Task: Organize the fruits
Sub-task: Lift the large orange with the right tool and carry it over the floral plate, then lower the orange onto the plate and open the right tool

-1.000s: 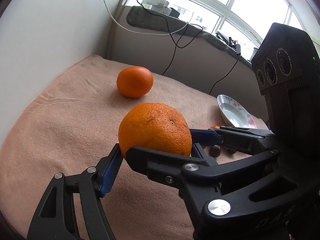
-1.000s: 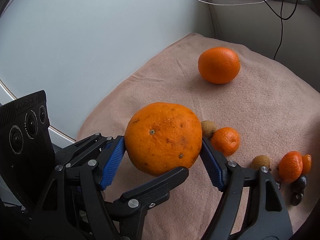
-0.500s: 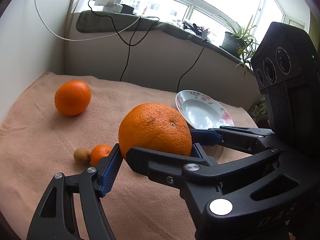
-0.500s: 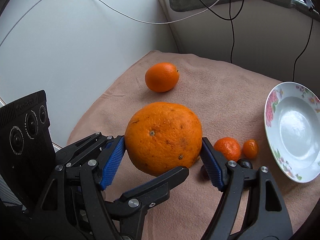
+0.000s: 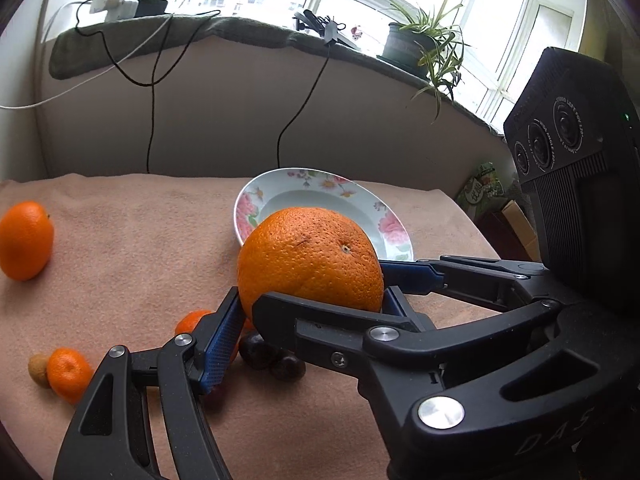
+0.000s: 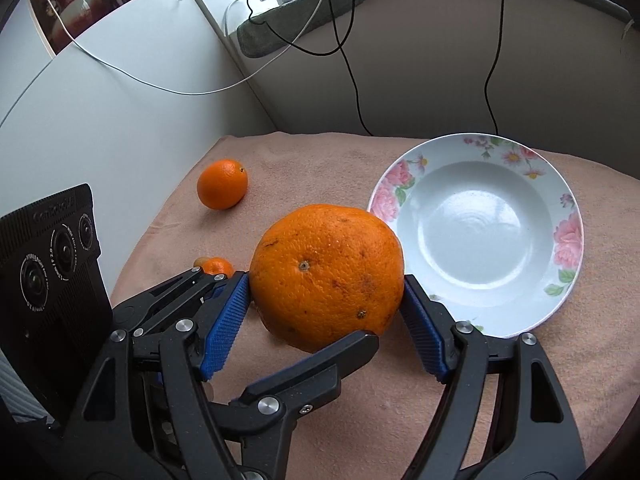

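My left gripper (image 5: 310,300) is shut on a large orange (image 5: 310,258), held above the cloth just in front of the flowered white plate (image 5: 256,200). My right gripper (image 6: 326,304) is shut on another large orange (image 6: 326,276), held left of the same plate (image 6: 480,240), which has nothing in it. A third orange (image 6: 222,184) lies on the cloth at the far left; it also shows in the left wrist view (image 5: 24,246). Small mandarins (image 5: 68,374) and dark round fruits (image 5: 260,354) lie under the left gripper.
A pink-beige cloth (image 6: 320,168) covers the table. A wall stands close on the left, and a sill with cables (image 6: 352,60) and a potted plant (image 5: 416,40) runs behind. A small mandarin (image 6: 216,266) lies beside the right gripper's left finger.
Both grippers have swung to the right with their oranges. The plate has come to the middle of both views and the loose orange has slid to the left.
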The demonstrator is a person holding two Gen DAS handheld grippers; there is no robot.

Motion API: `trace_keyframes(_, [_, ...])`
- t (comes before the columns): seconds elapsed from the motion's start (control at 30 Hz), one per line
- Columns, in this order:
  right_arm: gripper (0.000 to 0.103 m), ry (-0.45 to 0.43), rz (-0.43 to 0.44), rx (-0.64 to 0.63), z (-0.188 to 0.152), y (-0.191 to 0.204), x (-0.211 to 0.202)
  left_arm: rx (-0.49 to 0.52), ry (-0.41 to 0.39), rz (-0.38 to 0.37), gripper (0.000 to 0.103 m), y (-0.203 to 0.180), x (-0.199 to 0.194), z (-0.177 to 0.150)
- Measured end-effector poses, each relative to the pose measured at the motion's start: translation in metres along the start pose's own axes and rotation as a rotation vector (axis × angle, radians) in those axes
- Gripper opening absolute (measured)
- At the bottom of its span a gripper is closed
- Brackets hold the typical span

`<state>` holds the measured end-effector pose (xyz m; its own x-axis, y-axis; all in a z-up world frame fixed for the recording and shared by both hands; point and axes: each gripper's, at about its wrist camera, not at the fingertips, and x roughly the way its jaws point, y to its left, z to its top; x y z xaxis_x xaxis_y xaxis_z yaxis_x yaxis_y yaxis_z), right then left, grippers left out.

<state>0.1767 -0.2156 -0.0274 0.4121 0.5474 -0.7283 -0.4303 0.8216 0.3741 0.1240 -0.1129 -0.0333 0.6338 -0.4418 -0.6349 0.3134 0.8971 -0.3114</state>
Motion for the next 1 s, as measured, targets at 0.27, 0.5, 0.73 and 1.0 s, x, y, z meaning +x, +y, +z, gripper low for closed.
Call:
trace_keyframes(0.27, [0.078,0.004,-0.023,0.061,0.000,-0.035,0.000,0.019,0.048,-0.036,0.070,-0.012,0.025,0.009])
trace_keyframes(0.5, [0.078,0.010,-0.016,0.105,-0.001,-0.051,0.002,0.031,0.069,-0.038,0.070,-0.017,0.035,0.010])
trace_keyframes(0.73, [0.085,-0.065,-0.059,0.113,0.003,-0.056,-0.015,0.039,0.053,-0.003,0.070,-0.013,0.031,0.012])
trace_keyframes(1.0, [0.086,-0.129,-0.099,0.106,0.005,-0.055,-0.036,0.028,0.027,0.019,0.070,-0.005,0.018,0.010])
